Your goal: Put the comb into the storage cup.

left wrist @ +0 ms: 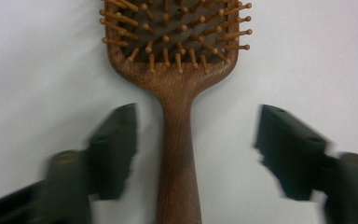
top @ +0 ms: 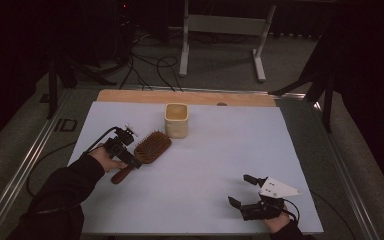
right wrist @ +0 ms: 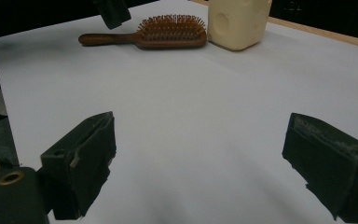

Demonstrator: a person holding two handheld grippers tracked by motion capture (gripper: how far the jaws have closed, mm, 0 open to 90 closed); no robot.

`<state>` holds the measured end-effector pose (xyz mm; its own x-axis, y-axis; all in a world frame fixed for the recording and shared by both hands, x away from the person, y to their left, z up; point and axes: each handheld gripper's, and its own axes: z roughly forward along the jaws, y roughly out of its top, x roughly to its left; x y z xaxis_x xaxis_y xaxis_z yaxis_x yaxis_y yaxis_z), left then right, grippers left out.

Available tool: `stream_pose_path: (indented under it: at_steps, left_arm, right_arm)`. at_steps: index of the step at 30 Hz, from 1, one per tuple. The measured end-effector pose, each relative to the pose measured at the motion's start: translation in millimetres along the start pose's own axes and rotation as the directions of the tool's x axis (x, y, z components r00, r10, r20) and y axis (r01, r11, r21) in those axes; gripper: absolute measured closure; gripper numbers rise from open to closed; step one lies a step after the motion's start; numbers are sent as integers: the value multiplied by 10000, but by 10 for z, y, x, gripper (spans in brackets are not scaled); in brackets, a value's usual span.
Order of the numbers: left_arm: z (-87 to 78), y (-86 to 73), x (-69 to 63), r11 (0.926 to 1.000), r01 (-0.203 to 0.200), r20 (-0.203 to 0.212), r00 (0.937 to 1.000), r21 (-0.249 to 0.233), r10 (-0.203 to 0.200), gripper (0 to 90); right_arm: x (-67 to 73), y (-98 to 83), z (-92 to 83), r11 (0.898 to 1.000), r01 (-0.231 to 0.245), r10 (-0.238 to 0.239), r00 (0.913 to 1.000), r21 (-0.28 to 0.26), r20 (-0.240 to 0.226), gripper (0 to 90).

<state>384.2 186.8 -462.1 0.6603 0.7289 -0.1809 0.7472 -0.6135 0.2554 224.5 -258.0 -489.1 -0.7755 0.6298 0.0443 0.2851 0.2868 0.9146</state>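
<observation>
Clearly, the hairbrush [top: 145, 152] is lying bristles-up on the white sheet [top: 205, 165], just beside the cream cup [top: 176, 120], and is gripped by nothing. The left gripper [left wrist: 193, 149] is held over its handle, the jaws spread on either side without touching the wood. The right gripper [top: 245, 192] is kept well apart near the sheet's front edge, jaws likewise wide. A release or a fresh approach is judged to be in hand; next, either a clean lift away or a centred closing on the handle would be called for.
</observation>
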Motion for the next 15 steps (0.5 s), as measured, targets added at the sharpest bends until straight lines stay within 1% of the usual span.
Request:
stream_pose_path:
  at_steps: [1, 4, 5, 7, 8, 10, 15]
  left_arm:
    - [11, 8, -3, 10000, -36, 43, 10000, 47, 36, 185]
    - [41, 31, -6, 9999, -11, -19, 10000, 128, 11, 150]
    - [56, 40, -8, 9999, -27, -125, 9999, 148, 29, 127]
    - [69, 46, -7, 9997, -42, -156, 9999, 225, 46, 67]
    - [96, 58, -2, 9994, -17, -265, 9996, 342, 26, 67]
    - [121, 67, 6, 9993, 118, -269, 9996, 356, -109, 16]
    - [166, 90, 7, 9977, 140, -206, 9997, 658, -127, 14]
  right_arm:
    - [-1, 0, 0, 10000, 5, -5, 10000, 2, 2, 94]
    - [-2, -2, 1, 10000, 20, -20, 10000, 26, 6, 94]
    - [0, -2, 1, 10000, 3, -3, 10000, 19, 13, 95]
    - [1, -1, 1, 10000, -11, 11, 10000, 16, 3, 94]
    - [1, -2, 1, 10000, -11, 11, 10000, 16, 6, 94]
    - [0, -3, -1, 10000, 20, -20, 10000, 24, 2, 94]
    - [1, -3, -2, 10000, 15, -15, 10000, 21, 0, 94]
